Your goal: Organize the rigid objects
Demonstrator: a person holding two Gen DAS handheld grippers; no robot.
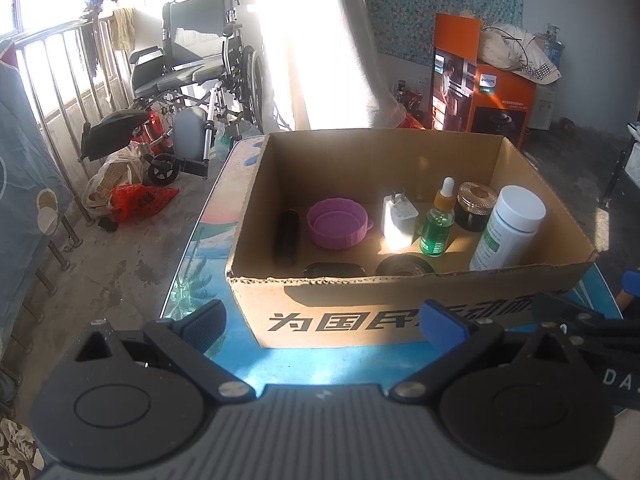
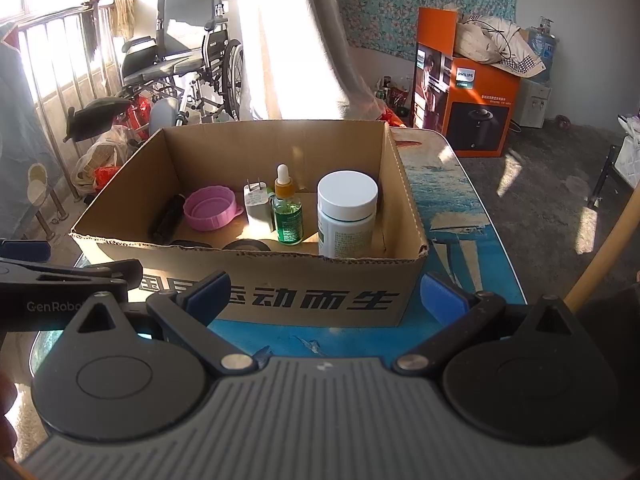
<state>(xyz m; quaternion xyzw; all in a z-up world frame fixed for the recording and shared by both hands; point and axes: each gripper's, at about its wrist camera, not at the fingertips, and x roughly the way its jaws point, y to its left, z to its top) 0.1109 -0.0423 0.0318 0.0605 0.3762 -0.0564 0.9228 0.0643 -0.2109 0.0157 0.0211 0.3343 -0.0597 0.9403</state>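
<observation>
Left wrist view: the left tongs (image 1: 324,326) are held released and empty at 6 o'clock, level with the near wall of the cardboard box (image 1: 400,312), which sits on the printed blue surface (image 1: 208,240). Nothing is gripped. The rigid objects are already gathered inside the box, presumably so they stay contained: a black cylinder (image 1: 285,236) lying at 9 o'clock, a purple lid (image 1: 338,224) open side up beside it, a white plug adapter (image 1: 398,220) standing at centre, a green dropper bottle (image 1: 438,224) upright just beside the adapter, a dark jar with a copper lid (image 1: 476,206) behind it at 1 o'clock, and a white pill bottle (image 1: 508,228) at 3 o'clock, leaning slightly. Two dark items are half hidden behind the near wall: a black flat object (image 1: 334,270) and a black tape roll (image 1: 404,266). Part of the right tool is seen at the 3 o'clock edge.

Right wrist view: the right tongs (image 2: 324,300) are likewise spread apart and empty, held back before the box's front wall (image 2: 280,300). The pill bottle (image 2: 347,216) is seen nearest, in the box's 4 o'clock corner; the dropper bottle (image 2: 286,212), adapter (image 2: 256,204) and purple lid (image 2: 210,208) run toward 9 o'clock. No loose item is seen on the surface, so the sorting is judged nearly or fully done.
</observation>
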